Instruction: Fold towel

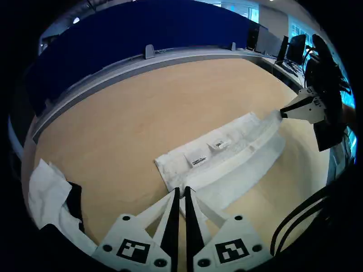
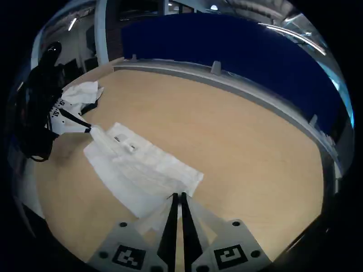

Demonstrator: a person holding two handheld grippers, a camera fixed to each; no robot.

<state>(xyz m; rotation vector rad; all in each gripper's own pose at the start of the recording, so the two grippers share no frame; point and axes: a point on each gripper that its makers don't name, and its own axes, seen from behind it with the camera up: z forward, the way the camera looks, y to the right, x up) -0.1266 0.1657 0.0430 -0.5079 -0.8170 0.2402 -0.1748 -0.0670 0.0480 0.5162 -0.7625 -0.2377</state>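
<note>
Left gripper point(image 1: 180, 190): fingers closed, pinching the near end of the towel point(image 1: 227, 158); a sliver of white shows between them. Right gripper point(image 2: 178, 196): same state, fingers closed on the opposite end. In the left gripper view the towel runs ahead and to the right, ending at the far gripper's tips. In the right gripper view it runs ahead and to the left, up to the other gripper. The towel is white and doubled lengthwise, with a narrower top layer over a wider bottom one. Two small tags point(image 1: 198, 160) sit on the top layer, ahead of the left gripper. The towel's middle lies on the table point(image 1: 136, 113). A crumpled white cloth point(image 1: 45, 195) with something dark in it lies well left of the left gripper. A blue partition point(image 1: 136, 27) stands far ahead.
</note>
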